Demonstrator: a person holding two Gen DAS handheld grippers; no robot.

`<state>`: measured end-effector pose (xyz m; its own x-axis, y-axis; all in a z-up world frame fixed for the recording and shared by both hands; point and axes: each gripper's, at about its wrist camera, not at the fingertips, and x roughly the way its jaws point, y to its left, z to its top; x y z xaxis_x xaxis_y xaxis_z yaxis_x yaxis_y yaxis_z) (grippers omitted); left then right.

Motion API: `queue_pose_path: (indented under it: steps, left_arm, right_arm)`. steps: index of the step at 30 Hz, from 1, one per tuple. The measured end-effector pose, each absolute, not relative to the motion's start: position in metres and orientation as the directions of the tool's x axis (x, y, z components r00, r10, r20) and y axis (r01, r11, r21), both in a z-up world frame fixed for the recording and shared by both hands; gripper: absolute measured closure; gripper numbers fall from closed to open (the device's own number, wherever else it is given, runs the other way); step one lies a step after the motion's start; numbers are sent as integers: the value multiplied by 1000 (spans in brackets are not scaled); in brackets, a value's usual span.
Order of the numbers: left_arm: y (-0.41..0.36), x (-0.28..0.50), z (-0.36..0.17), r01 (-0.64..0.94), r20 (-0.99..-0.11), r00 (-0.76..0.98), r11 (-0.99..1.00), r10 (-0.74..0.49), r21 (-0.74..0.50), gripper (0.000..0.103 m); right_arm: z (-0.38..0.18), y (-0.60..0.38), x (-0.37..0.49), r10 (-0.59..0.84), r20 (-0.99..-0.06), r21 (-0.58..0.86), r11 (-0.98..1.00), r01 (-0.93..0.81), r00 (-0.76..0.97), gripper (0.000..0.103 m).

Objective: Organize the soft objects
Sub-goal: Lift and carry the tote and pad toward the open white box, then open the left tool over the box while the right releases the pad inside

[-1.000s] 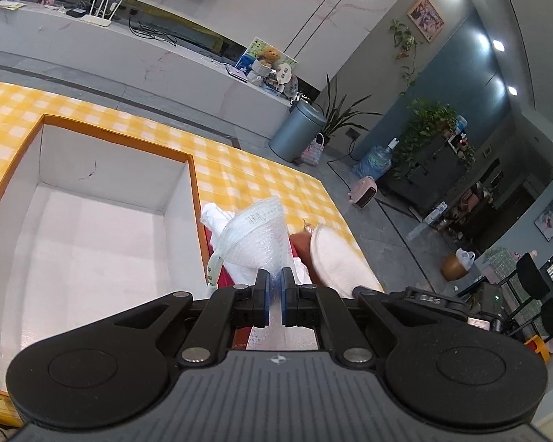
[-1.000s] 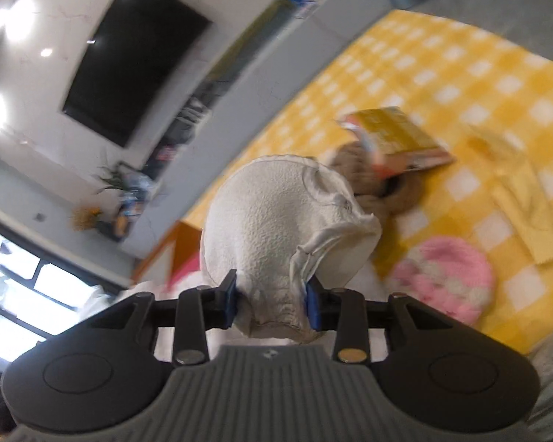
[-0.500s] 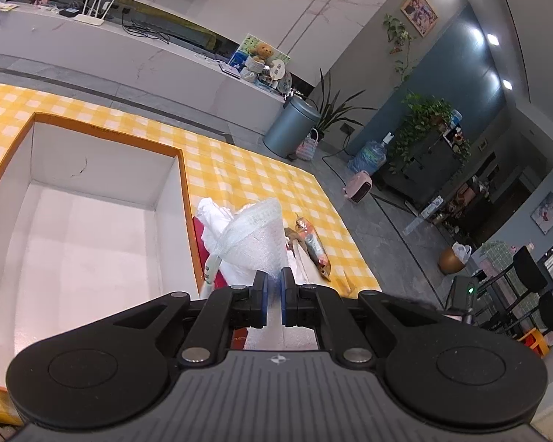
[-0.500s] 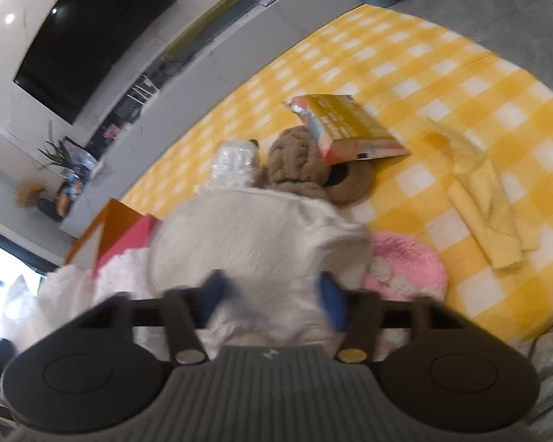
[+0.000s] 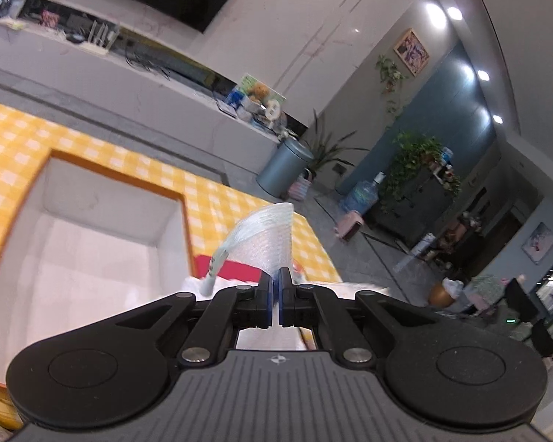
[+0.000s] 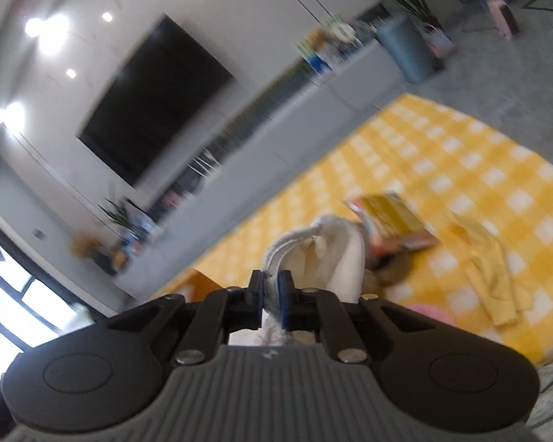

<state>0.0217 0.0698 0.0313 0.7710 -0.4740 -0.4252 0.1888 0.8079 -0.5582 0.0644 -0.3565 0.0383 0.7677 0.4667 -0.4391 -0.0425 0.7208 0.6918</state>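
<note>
Soft objects are mid-sort on a worktop draped in yellow check: the left claw is pinched tight on a thin edge of a clear bubble-wrap pouch, held up just beside an open white box with an orange rim. The right claw is clamped on a fold of a white cloth slipper, which hangs above the worktop. Behind it lie a yellow towel, a snack packet over a brown furry item, and a pink knitted piece at the near edge. Both grips look slight. The pouch is slick and held by one edge, so a quick swing toward the box could pull it free. The slipper's bunched cloth could slide out likewise and fall short of the box, onto the red-and-white heap beside it.
</note>
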Motion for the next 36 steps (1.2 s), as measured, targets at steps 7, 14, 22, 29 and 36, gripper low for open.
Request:
queue_pose_path:
  steps: [7, 14, 22, 29, 36]
  left_arm:
    - [88, 19, 33, 98, -477, 809, 880, -342, -465, 101]
    - [105, 18, 21, 35, -562, 786, 927, -257, -374, 102]
    - [110, 31, -5, -29, -676, 723, 971, -142, -235, 101]
    - [116, 37, -22, -63, -749, 658, 986, -75, -154, 86]
    - [133, 9, 2, -179, -649, 761, 967, 20, -180, 15]
  right_arm:
    - [85, -328, 44, 484, -352, 655, 739, -159, 801, 96]
    - [112, -286, 33, 549, -309, 611, 740, -281, 777, 96]
    - [118, -206, 38, 662, -341, 561, 713, -421, 667, 96]
    - [113, -142, 40, 715, -412, 490, 697, -524, 565, 96]
    - [109, -113, 43, 692, -466, 424, 722, -547, 552, 96]
